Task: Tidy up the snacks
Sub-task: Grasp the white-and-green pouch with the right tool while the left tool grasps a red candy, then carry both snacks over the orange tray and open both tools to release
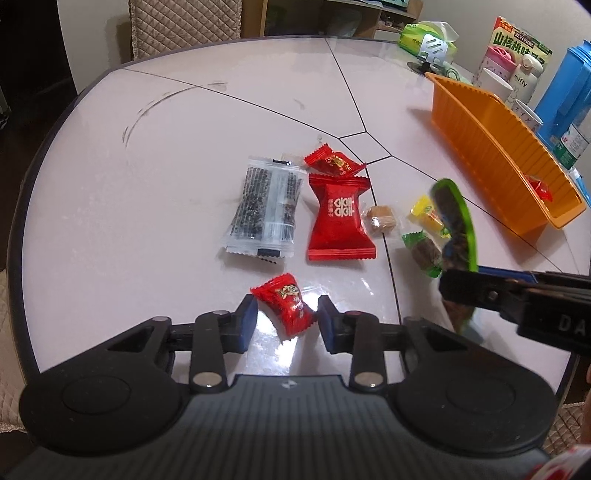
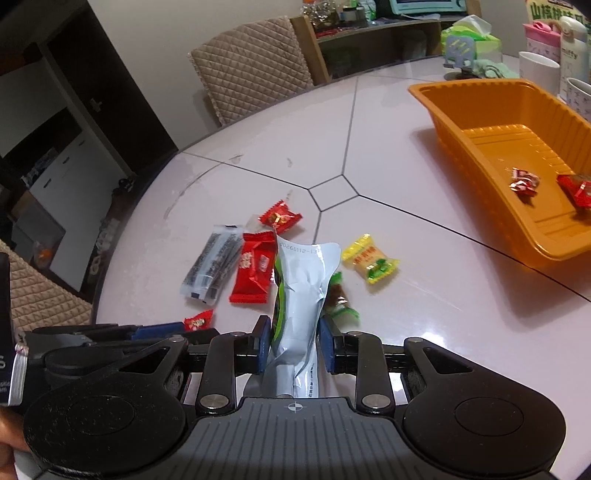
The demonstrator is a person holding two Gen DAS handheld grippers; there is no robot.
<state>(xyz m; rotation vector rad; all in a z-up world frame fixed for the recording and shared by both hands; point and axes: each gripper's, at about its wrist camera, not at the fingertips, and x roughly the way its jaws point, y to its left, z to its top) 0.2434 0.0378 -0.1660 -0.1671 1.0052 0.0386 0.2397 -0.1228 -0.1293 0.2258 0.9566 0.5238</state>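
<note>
My left gripper [image 1: 288, 317] sits low over the table with its pads against both sides of a small red candy [image 1: 286, 306], shut on it. To the right, my right gripper [image 2: 295, 332] is shut on a green and white packet [image 2: 301, 295], which stands upright between the jaws above the table. On the table lie a black sesame packet [image 1: 264, 210], a large red packet [image 1: 340, 218], another red candy [image 1: 332, 162], a brown candy [image 1: 380, 219], a yellow candy [image 2: 369, 260] and a green-wrapped one [image 1: 424, 251]. The orange basket [image 2: 461, 86] at the right holds two red candies [image 2: 522, 181].
Behind the basket stand white mugs [image 2: 537, 72], a blue jug [image 1: 565, 85], a snack box [image 1: 521, 37] and a green tissue pack [image 1: 428, 33]. A quilted chair [image 2: 251, 62] is at the table's far side. The rounded table edge [image 1: 22, 206] curves close on the left.
</note>
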